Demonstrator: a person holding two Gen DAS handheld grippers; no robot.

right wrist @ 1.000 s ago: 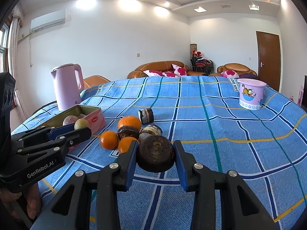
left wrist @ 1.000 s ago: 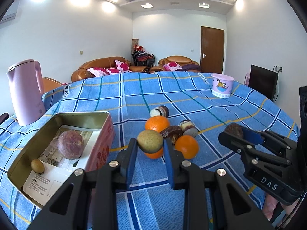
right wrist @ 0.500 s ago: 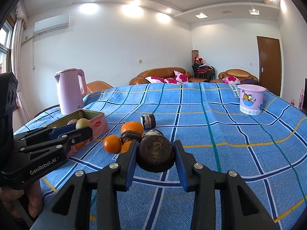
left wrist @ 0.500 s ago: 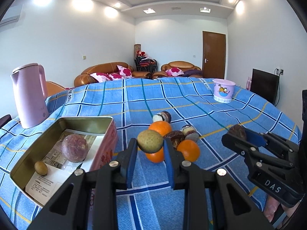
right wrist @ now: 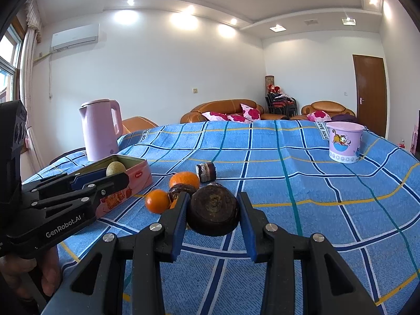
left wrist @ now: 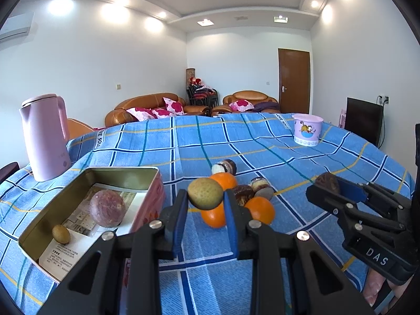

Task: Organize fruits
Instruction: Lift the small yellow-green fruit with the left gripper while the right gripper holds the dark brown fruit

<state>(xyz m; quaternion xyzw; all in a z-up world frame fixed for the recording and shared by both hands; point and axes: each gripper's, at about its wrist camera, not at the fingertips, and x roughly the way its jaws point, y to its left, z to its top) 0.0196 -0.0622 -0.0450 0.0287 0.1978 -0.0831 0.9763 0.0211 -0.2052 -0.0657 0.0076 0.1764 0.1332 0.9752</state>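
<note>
Fruits split three ways: greenish-yellow fruit clamped in left gripper, centre of the left view; dark brown fruit clamped in right gripper, centre of the right view; loose pile with oranges on blue checked cloth just behind. Open tin, lower left of the left view, holds a purple fruit and a small olive one. Key relation: tin lies left of both loads, left gripper nearer, so it likely drops first. Tin's long axis runs toward the pink kettle. Pile partly hidden behind the fingers; dark fruits there hard to identify; tin floor mostly unseen from the right view.
</note>
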